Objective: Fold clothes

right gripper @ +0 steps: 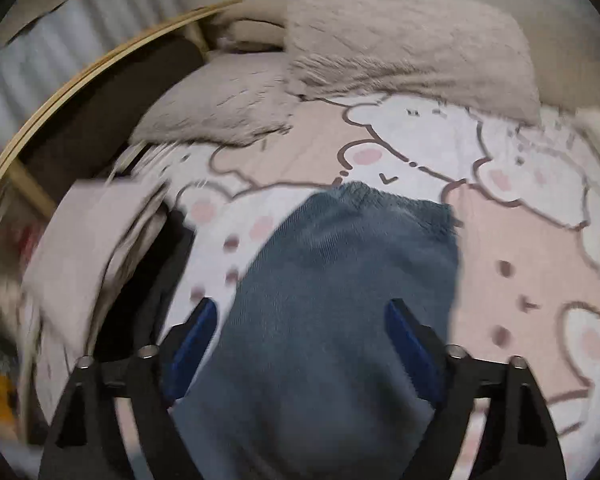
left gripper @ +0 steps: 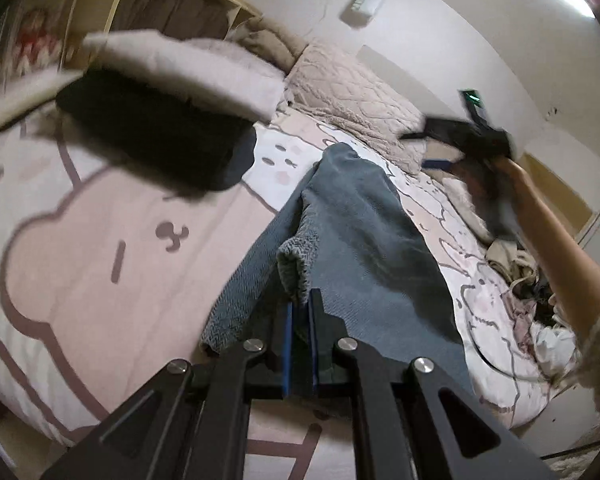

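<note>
One blue garment [left gripper: 352, 216]; two grippers, two pillows.

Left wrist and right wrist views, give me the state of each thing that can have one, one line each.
Left tongs: shut on a bunched edge of the blue-grey garment.
Right tongs: open, nothing gripped.
Blue-grey garment: lying on the bed sheet, one edge lifted.
Black garment: folded, under a folded pale garment.
Bed sheet: spread flat.
</note>
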{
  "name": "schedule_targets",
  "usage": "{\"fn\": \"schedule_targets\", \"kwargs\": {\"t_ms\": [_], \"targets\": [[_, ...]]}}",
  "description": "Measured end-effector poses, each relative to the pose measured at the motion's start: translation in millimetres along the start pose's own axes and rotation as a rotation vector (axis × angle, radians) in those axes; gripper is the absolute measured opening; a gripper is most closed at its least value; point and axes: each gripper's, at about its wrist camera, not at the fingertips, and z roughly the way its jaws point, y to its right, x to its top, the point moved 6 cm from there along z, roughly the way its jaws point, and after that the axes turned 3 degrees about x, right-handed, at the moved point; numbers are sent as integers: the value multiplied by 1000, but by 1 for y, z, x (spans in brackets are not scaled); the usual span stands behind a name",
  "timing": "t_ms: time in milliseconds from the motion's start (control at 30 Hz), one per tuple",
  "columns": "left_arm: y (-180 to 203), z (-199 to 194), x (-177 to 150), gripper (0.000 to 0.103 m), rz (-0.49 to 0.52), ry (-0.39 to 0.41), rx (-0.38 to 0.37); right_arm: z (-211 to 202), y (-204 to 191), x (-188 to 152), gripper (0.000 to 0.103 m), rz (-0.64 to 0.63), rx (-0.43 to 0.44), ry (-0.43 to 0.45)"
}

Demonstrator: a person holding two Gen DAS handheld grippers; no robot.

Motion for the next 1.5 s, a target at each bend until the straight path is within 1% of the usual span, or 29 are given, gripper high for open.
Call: {"fn": "schedule_targets", "kwargs": {"t_ms": [67, 100, 133, 167, 200, 267, 300, 333, 400, 433, 500, 567, 633, 667, 700, 733, 800, 833, 867, 900, 967, 1067, 1133, 1200, 1267, 1400, 1433, 1467, 1500], "targets": [[-9, 6, -9, 7, -18, -34, 19, -16, -10, -45, 58, -83, -5, -33], [-15, 11, -17, 7, -23, -54, 33, -23, -16, -69, 53, -122, -6, -50], [-22, 16, -25, 7, -27, -75, 48, -24, -20, -92, 44, -135, 13, -84], [-25, 19, -31, 7, -25, -82, 57, -22, -23, -122, 40, -132, 50, -132], [-27, 22, -36, 7, -21, -84, 64, -18, -25, -149, 40, -124, 68, -173], [-29, 25, -40, 7, -18, -84, 69, 0, -25, -203, 39, -129, 40, -246], [-28, 24, -38, 7, -19, -80, 64, 8, -24, -221, 40, -139, 11, -255], [-27, 23, -35, 8, -20, -77, 61, 13, -24, -232, 40, -157, -13, -223], [-26, 22, -33, 9, -24, -80, 61, 10, -28, -240, 40, -186, -62, -108], [-27, 22, -33, 9, -28, -83, 60, 10, -30, -241, 40, -192, -82, -88], [-28, 22, -32, 11, -37, -91, 59, 9, -30, -239, 40, -167, -97, -84], [-27, 23, -30, 19, -47, -104, 53, 0, -31, -235, 40, -116, -62, -77], [-20, 25, -27, 38, -43, -115, 38, -15, -40, -238, 40, -99, 19, -45], [-16, 25, -24, 42, -26, -109, 49, -23, -49, -242, 40, -107, 63, -26], [-13, 26, -21, 49, -4, -98, 67, -31, -58, -245, 40, -116, 107, -7], [-10, 27, -18, 50, 15, -92, 90, -36, -66, -250, 40, -141, 124, 0], [-9, 33, -12, 50, 32, -95, 128, -38, -79, -265, 40, -184, 158, -5], [-11, 37, -10, 43, 25, -106, 135, -36, -84, -274, 40, -197, 178, -20], [-15, 42, -9, 31, 15, -123, 141, -25, -86, -287, 40, -200, 191, -64], [-19, 45, -10, 15, 5, -143, 146, -20, -88, -297, 40, -196, 179, -83], [-28, 49, -14, 15, -14, -170, 145, -23, -88, -306, 40, -174, 163, -34], [-28, 45, -20, 15, 40, -162, 165, -25, -85, -308, 40, -144, 189, -53], [-24, 43, -25, 16, 100, -145, 198, -28, -81, -311, 40, -120, 212, -65], [-23, 41, -27, 16, 119, -134, 211, -30, -80, -314, 40, -106, 227, -69], [-24, 38, -26, 16, 131, -134, 224, -33, -84, -317, 40, -113, 223, -67], [-25, 29, -23, 21, 161, -127, 260, -42, -87, -324, 40, -134, 219, -82], [-27, 23, -20, 27, 173, -114, 278, -47, -83, -325, 40, -136, 228, -92], [-28, 17, -17, 30, 184, -101, 296, -53, -82, -322, 40, -136, 242, -97], [-29, 12, -13, 31, 196, -87, 314, -59, -81, -319, 40, -135, 258, -100]]}}
